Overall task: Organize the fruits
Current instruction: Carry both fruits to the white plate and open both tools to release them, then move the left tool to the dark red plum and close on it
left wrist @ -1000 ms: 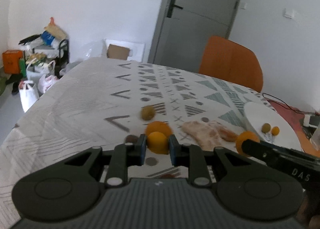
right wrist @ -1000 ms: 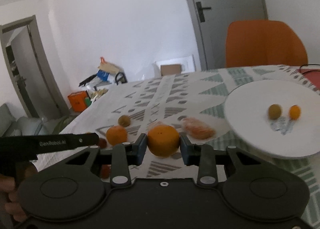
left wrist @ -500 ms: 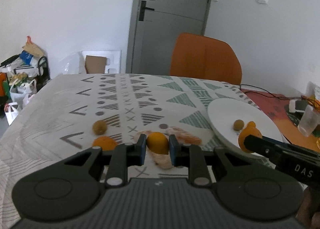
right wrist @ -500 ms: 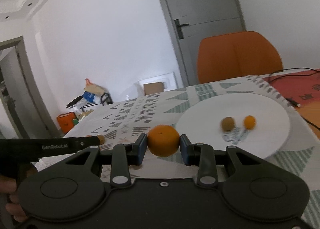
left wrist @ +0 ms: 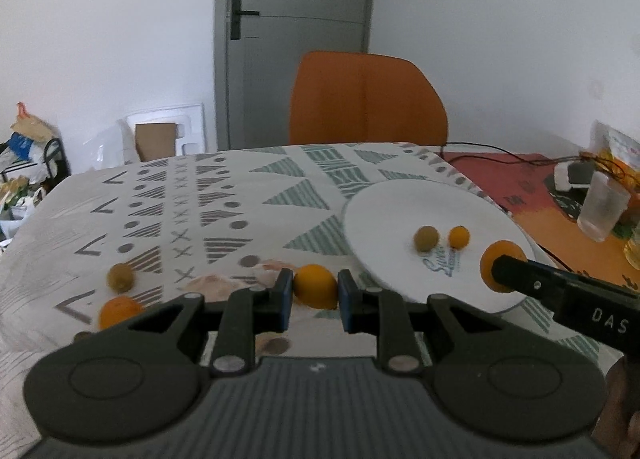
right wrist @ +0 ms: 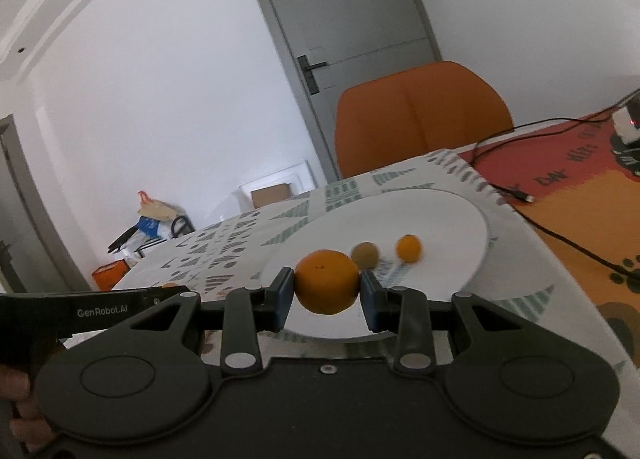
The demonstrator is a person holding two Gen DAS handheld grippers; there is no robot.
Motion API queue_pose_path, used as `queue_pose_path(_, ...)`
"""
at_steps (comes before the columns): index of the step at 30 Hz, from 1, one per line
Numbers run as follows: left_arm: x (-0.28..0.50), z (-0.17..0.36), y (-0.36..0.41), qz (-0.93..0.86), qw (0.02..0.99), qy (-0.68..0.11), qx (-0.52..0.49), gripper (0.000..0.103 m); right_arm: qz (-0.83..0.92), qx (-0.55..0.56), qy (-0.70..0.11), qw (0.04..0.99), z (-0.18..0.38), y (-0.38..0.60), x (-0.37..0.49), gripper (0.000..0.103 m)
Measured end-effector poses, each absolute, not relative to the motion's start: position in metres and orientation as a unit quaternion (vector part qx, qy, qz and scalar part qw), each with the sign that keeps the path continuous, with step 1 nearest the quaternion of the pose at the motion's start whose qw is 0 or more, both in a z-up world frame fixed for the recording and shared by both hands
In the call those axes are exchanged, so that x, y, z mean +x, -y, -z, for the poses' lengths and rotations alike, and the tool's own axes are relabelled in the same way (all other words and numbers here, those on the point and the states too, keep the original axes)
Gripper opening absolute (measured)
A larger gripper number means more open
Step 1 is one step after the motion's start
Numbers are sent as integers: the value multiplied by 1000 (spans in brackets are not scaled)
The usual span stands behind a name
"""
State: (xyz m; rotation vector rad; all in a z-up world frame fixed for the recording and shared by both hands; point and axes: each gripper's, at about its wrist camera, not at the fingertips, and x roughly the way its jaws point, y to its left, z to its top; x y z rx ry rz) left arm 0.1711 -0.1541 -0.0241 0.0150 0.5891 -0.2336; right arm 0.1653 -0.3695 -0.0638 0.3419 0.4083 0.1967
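Now | left gripper (left wrist: 315,294) pinches a small orange (left wrist: 315,291), low middle | right gripper (right wrist: 327,289) pinches a big orange (right wrist: 327,287) over the white plate (right wrist: 440,215) | round, firm, may roll; hold at its widest sides

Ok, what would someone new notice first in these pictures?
Each gripper clamps an orange fruit: the right gripper holds an orange over the white plate, the left gripper a smaller fruit above the patterned tablecloth. An orange chair stands behind.
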Motion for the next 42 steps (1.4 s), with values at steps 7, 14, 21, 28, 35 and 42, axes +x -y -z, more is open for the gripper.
queue_pose_path(7,183,25,185,136,947,-290,23,22,-86,179,-216,956,72,386,168,39)
queue_pose_path(14,193,25,209,154,945,-288,34,22,-77,192,-212,955,73,401,167,39)
queue_pose_path(21,197,21,221,174,943,-280,34,23,-78,195,-214,954,74,404,168,39)
queue_pose_path(28,191,23,213,157,947,-276,48,56,-82,193,-218,953,74,399,169,40)
queue_pose_path(35,182,22,180,112,956,-268,41,78,-89,185,-220,954,74,384,171,49)
queue_pose_path(42,172,18,144,74,959,-271,18,81,-98,172,-221,955,70,365,169,59)
